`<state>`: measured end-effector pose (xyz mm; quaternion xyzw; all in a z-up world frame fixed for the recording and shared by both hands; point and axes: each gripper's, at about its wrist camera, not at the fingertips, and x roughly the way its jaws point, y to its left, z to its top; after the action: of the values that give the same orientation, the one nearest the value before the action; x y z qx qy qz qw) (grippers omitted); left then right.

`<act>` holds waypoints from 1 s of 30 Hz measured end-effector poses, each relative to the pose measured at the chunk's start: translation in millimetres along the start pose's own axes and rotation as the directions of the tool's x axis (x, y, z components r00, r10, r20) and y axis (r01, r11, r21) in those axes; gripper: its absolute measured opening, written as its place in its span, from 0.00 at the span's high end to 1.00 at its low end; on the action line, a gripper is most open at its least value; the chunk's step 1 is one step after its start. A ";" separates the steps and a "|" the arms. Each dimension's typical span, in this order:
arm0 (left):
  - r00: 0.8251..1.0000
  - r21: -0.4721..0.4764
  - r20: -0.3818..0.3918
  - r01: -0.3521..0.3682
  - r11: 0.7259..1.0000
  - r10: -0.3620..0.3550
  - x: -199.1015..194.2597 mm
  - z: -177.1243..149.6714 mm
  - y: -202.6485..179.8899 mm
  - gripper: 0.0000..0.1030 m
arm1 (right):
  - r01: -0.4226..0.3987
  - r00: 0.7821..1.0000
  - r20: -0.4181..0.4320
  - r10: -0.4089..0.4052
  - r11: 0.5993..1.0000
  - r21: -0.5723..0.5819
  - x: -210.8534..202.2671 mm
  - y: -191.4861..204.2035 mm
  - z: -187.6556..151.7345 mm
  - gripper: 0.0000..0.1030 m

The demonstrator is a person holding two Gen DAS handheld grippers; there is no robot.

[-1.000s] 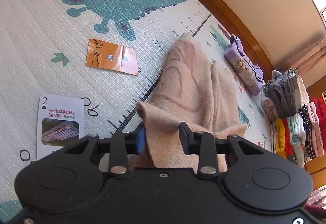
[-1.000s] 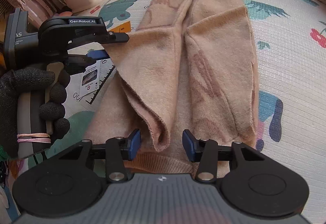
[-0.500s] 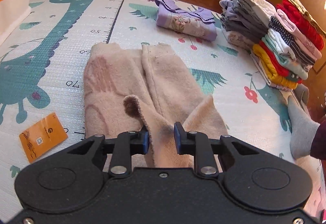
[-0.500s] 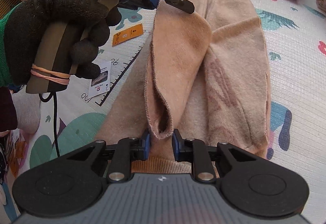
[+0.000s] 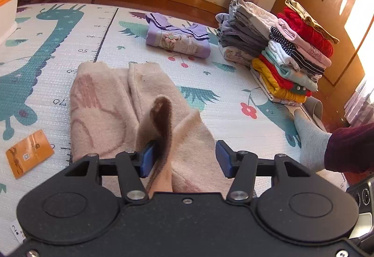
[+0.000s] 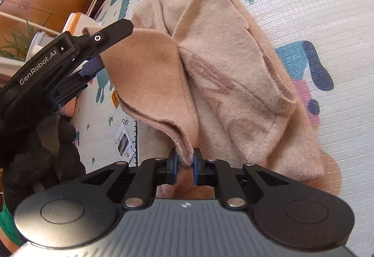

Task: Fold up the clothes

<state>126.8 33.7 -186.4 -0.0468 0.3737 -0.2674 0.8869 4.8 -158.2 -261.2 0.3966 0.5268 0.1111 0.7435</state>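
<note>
— Two tongs, status?
— My right gripper (image 6: pixel 184 163) pinches the hem fold of the beige garment (image 5: pixel 112 102); my left gripper (image 5: pixel 183 157) gapes, fabric against one pad only.
— Hidden?
— Garment's near edge, under my tool.
— Room?
— Bare play mat (image 5: pixel 229 98) right of the garment; folded stack (image 5: pixel 280 46) beyond.

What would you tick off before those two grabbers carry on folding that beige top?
1. Right gripper pinching beige top edge: ok, shut on fabric.
2. Left gripper holding fabric: not ok, jaws wide, fold only leaning on one pad.
3. Play mat beside the top bare for the fold: ok.
4. Folded clothes stack out of the way: ok.
5. Orange card apart from the garment: ok.
6. Socked foot clear: cannot tell.
</note>
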 end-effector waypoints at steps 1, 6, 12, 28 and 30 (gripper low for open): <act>1.000 0.028 -0.001 0.005 1.000 -0.005 2.5 3.6 -5.7 0.49 | -0.015 1.000 0.004 0.015 0.999 0.036 -1.6 -4.1 -1.0 0.86; 0.975 0.086 0.035 0.216 0.973 -0.219 -8.4 16.7 -32.2 0.49 | -0.043 0.999 0.027 0.038 0.978 0.205 -5.5 -26.0 -4.8 0.86; 0.988 0.022 0.090 0.125 0.992 -0.127 -35.8 14.1 -7.6 0.49 | -0.019 1.000 0.010 0.017 0.976 0.217 -2.5 -32.4 -12.5 0.86; 0.953 0.354 -0.283 -0.005 0.935 0.112 66.4 -33.2 -84.8 0.47 | -0.037 0.999 -0.030 0.039 0.998 0.056 7.2 -21.0 -15.0 0.84; 0.932 0.363 -0.347 0.029 0.931 0.106 75.5 -44.4 -83.1 0.47 | -0.018 0.999 -0.044 0.019 0.999 0.037 8.7 -21.8 -15.8 0.86</act>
<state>103.4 -70.4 -242.8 0.1746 0.4755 -0.3179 0.8015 -10.8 -160.1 -284.7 0.4125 0.5415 0.1170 0.7231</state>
